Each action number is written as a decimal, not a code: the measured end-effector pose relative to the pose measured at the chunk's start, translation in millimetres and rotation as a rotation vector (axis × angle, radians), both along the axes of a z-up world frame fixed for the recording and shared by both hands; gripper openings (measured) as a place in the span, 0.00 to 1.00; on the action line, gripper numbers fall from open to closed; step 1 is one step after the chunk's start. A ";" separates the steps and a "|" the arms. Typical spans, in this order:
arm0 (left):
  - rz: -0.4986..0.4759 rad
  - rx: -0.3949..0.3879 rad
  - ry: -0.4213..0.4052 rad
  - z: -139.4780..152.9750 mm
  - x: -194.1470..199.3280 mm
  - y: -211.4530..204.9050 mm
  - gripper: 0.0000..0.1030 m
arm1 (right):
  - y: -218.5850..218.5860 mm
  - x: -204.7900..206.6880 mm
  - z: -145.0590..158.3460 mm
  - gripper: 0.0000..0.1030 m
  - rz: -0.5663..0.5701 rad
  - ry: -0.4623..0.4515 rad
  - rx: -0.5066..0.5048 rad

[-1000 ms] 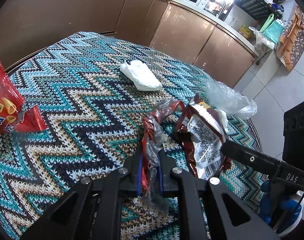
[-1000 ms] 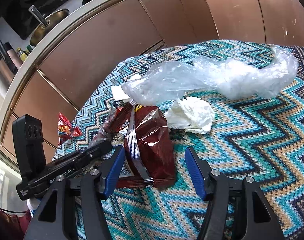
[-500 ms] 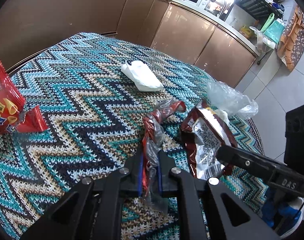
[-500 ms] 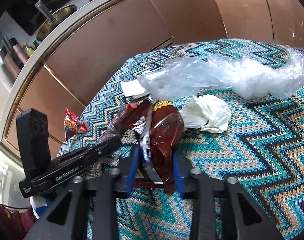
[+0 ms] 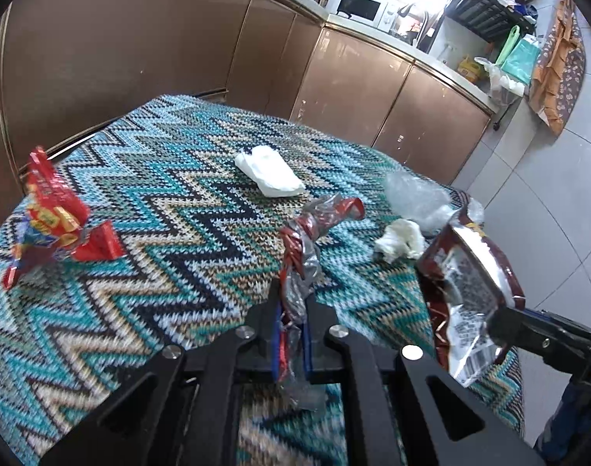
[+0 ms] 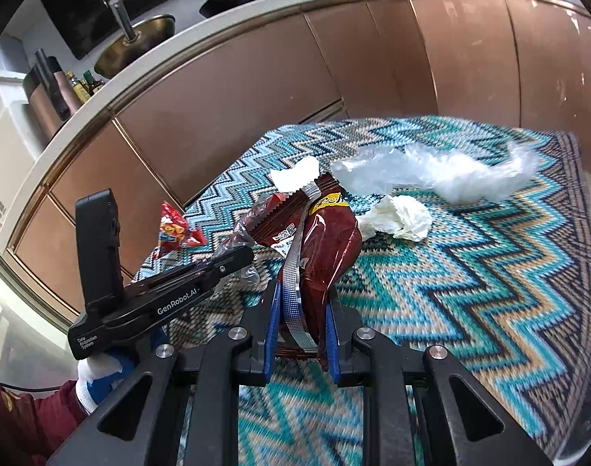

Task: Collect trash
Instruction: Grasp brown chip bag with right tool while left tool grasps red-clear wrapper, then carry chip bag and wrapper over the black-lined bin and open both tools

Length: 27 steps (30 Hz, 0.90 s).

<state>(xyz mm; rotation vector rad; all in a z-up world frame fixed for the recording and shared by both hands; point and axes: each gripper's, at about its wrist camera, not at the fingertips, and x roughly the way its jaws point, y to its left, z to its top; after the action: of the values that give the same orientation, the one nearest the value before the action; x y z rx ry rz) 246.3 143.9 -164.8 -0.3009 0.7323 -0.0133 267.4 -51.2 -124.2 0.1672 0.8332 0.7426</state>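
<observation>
My left gripper (image 5: 291,306) is shut on a twisted red-and-clear wrapper (image 5: 311,229), held just above the zigzag tablecloth (image 5: 179,209). My right gripper (image 6: 301,310) is shut on a dark red snack bag (image 6: 326,240) and holds it lifted off the cloth; the bag also shows at the right of the left wrist view (image 5: 466,291). A crumpled white tissue (image 6: 400,217), a clear plastic bag (image 6: 431,174), a white folded napkin (image 5: 268,171) and a red snack packet (image 5: 51,213) lie on the table.
Brown kitchen cabinets (image 5: 140,46) wrap closely around the table's far sides. A counter with a microwave (image 5: 361,6) stands behind. Tiled floor (image 5: 548,194) lies beyond the table's right edge. The left gripper's body (image 6: 159,291) sits just left of the snack bag.
My right gripper closed on the dark red snack bag and lifted it off the cloth, uncovering the crumpled tissue. My left gripper stayed shut on its wrapper and rose slightly.
</observation>
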 end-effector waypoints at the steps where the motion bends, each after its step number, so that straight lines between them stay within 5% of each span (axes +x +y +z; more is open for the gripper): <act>1: -0.001 0.001 -0.005 3.3 -4.7 0.4 0.07 | -2.5 -6.6 3.7 0.20 -0.005 -0.007 -0.002; 17: -0.029 0.062 -0.098 58.2 -103.8 -0.6 0.07 | -46.0 -106.0 46.0 0.20 -0.107 -0.106 0.007; 27: -0.195 0.087 -0.118 85.9 -111.4 -66.9 0.07 | -131.8 -148.6 53.2 0.20 -0.303 -0.143 0.033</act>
<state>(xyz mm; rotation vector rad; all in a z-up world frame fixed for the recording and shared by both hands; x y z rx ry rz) 134.9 77.0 -78.9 -0.1436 0.6407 -0.1824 118.8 -183.0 -71.0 0.2603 0.6414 0.4773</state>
